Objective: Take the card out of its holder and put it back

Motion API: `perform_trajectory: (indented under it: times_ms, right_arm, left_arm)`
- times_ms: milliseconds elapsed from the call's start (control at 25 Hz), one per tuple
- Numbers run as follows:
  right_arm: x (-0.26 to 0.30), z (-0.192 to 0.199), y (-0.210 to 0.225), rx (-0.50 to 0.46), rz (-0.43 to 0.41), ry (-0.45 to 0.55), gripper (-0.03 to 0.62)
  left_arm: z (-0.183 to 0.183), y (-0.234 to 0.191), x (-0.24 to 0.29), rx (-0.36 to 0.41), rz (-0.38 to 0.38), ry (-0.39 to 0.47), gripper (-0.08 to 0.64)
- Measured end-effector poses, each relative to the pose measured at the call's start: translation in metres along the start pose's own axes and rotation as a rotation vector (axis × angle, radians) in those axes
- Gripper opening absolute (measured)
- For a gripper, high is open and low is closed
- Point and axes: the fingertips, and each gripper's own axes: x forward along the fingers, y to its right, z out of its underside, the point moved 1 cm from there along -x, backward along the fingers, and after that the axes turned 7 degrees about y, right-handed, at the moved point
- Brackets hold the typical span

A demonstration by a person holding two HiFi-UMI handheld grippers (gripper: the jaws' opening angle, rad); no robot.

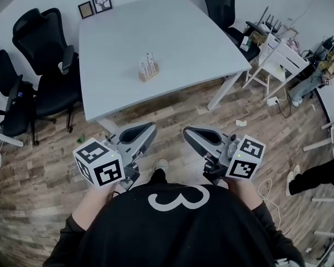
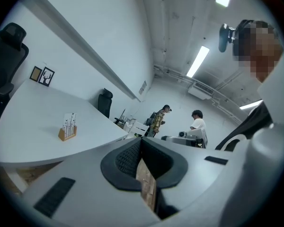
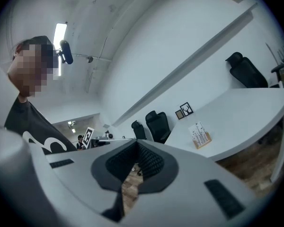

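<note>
On the table, at our twelve o'clock: the card (image 1: 150,60) stands upright in its wooden holder (image 1: 148,75), well in from the near edge of the white table (image 1: 183,38). We judge it not yet taken out.
Long axis: the card runs up and down. The holder's long side seems to lie roughly from eight to two o'clock in the head view, though it is too small there for us to be sure.
State of the left gripper (image 1: 149,129): jaws pressed together, with nothing between them.
State of the right gripper (image 1: 188,132): jaws likewise pressed together and empty.
Way to the card: we hold both grippers close to our body over the wooden floor (image 1: 172,110), pointing toward twelve and well apart from the table. The card lies dead ahead of the left one and toward eleven o'clock from the right.
Nearer hand: the left, by a little, in our judgement.
Coming move: we think we must close on the table and spread a pair of jaws before pinching the card's top edge.
Around: black chairs (image 1: 39,38) at ten o'clock, and picture frames (image 1: 101,0) at the table's far edge.
</note>
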Motion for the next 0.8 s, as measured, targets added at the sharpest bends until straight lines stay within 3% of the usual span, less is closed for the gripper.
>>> perform_trajectory:
  times_ms: [800]
  right_arm:
    - [0.088, -0.028, 0.139, 0.070, 0.064, -0.034, 0.006]
  left_arm:
    - [-0.050, -0.152, 0.087, -0.040, -0.006, -0.027, 0.012]
